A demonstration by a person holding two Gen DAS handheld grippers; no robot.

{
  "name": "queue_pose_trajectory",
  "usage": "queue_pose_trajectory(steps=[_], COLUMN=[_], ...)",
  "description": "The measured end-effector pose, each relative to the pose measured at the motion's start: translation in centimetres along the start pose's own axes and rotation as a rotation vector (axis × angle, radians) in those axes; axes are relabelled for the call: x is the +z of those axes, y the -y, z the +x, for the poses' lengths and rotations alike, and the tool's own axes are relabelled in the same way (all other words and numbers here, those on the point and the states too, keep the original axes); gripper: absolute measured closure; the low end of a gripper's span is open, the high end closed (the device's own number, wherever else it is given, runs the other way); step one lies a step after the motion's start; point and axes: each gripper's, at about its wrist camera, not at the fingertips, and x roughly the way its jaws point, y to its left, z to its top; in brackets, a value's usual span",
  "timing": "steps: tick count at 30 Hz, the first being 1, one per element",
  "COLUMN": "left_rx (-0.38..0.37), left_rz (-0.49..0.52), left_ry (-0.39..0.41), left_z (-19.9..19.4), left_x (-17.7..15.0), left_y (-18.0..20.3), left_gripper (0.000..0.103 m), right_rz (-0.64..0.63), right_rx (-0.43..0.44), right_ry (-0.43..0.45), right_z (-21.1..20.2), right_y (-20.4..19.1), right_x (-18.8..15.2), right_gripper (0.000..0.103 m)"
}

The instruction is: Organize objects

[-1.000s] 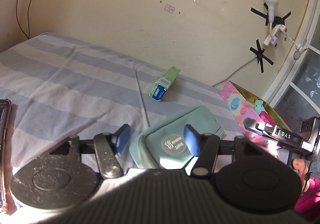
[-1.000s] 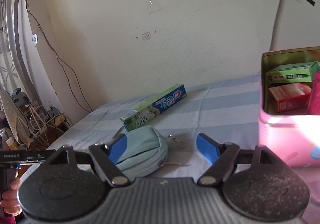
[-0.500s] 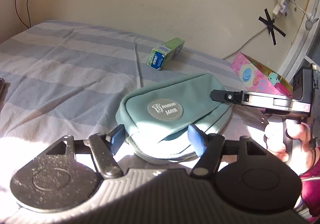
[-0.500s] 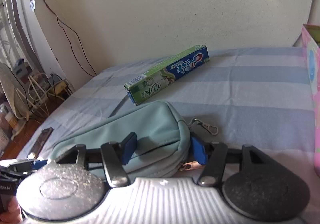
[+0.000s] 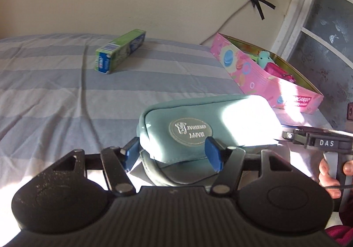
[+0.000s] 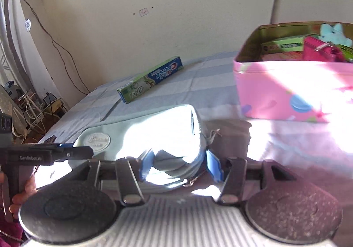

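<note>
On the striped bed, a toothpaste box lies near the wall edge. Nearer, both grippers meet the teal pouch: left gripper jaws straddle one end, closing, contact unclear; right gripper jaws, just closing, pinch the other end, glare hiding detail. Rightward, a pink box is partly cut off.

"DAS" in white letters on the black tool held at the right, "GenRobot.AI" on the black tool at the left, "Crest" on the green toothpaste box
</note>
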Motion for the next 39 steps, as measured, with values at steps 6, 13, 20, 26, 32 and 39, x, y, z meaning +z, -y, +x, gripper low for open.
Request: queue_pose_trajectory(steps=[6,13,20,26,32,39], left_rx=[-0.083,-0.112,-0.107,-0.131,-0.139,-0.174], left_rz=[0.091,0.146,0.118,0.063,0.067,0.062], left_ry=[-0.037,-0.053,-0.060,-0.065,-0.044,0.076], left_z=[2.4,3.8,3.6,4.0,3.1,-0.7], left_x=[0.6,0.8,0.8,0.4,0.5,4.1], left_y=[3.7,6.3,5.9,5.4,5.5,5.8], left_gripper=[0.038,0.036,0.030,0.031,0.036,0.036], right_rz=[0.069,0.137,0.076,0.045,-0.001,-0.090], right_rx=[-0.078,-0.117,-0.127,-0.137,-0.173,-0.119], right_ry=[0.057,0.094,0.125,0.120,0.130,0.285], right_z=[-4.3,-6.8,-6.4,-5.0,-5.2,-8.5], right_y=[2.7,5.5,4.4,4.3,3.7,1.8], right_x=[-2.1,-3.2,-3.5,-3.5,-3.6,-1.4], right_gripper=[0.054,0.050,0.033,0.024,0.038,0.047])
